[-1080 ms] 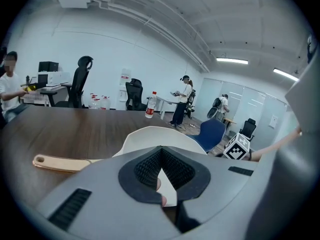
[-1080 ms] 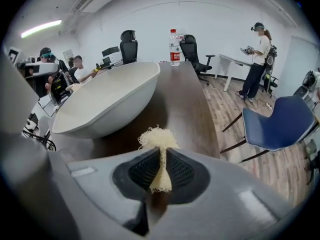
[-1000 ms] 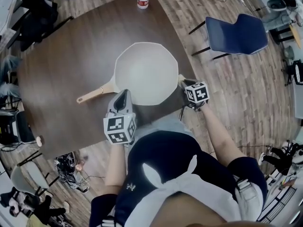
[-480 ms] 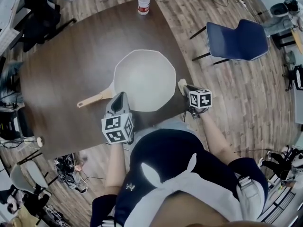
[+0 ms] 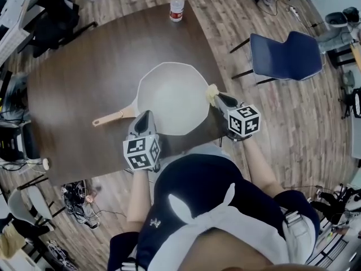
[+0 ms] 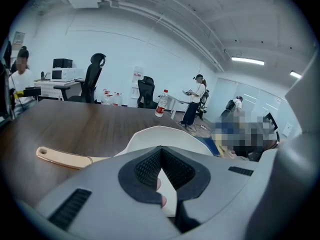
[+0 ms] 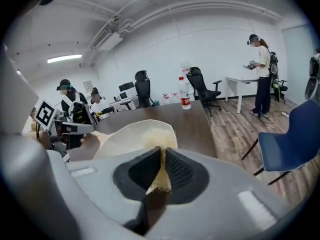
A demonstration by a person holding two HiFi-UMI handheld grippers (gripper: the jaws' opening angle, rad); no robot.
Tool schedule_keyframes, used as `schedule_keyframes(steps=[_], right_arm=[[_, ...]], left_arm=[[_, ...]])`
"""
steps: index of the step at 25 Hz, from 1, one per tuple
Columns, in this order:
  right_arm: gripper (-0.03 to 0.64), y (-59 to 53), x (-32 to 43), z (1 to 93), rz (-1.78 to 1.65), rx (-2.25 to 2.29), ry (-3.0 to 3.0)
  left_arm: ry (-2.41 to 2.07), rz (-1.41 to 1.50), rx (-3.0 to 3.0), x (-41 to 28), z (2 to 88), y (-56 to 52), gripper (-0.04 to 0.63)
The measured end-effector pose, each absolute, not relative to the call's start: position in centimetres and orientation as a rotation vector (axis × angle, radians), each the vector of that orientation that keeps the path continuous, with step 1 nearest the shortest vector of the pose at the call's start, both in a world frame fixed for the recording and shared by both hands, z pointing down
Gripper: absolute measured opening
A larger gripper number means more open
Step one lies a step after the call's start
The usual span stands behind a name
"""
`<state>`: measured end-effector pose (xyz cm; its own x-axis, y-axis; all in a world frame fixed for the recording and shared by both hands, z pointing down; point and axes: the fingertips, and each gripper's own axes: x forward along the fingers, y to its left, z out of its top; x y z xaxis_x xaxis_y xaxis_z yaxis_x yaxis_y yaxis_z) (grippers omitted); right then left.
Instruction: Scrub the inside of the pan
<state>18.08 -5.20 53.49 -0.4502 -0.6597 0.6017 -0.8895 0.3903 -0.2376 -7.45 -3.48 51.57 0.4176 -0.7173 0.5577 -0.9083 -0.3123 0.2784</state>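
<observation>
Two grippers frame the pan [image 5: 172,97] in the head view. It sits mid-frame on the dark table [image 5: 79,78], pale inside facing up, with its wooden handle [image 5: 113,117] running off to the lower left. Your left gripper [image 5: 145,115] meets the rim at the lower left, beside the root of the handle, probably to stop the pan sliding while you scrub. Your right gripper [image 5: 218,98] comes in from the right with a yellowish scrub pad [image 5: 211,92] at the rim, not yet down on the pan's floor. A bottle [image 5: 177,5] stands at the table's far edge, at the top of the frame, well apart. Your torso fills the lower frame and cuts off the table's near edge.

In the left gripper view, the jaws are pressed together at their tips, and a pale strip shows in the gap behind them. I read that as the pan's rim pinched, though the gripper body hides the contact itself. The handle lies at middle left.

In the right gripper view, the jaws pinch the scrub pad, and its frayed top pokes up past them over the pan's near rim. Whether the pad touches the rim is hidden by the gripper body.
</observation>
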Motion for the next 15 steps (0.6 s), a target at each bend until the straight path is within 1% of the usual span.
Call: schedule_keyframes(steps=[7,15], right_arm=[[0.026,-4.8,12.5,50.3,0.705,1.121,-2.421],[0.026,-3.2,6.7,50.6,0.692,0.815,-2.516]], left_arm=[[-1.409,0.454,2.100,-8.1,51.5,-3.0,0.002],[-1.433,0.450,2.083,-8.6,51.1,-2.8,0.003]])
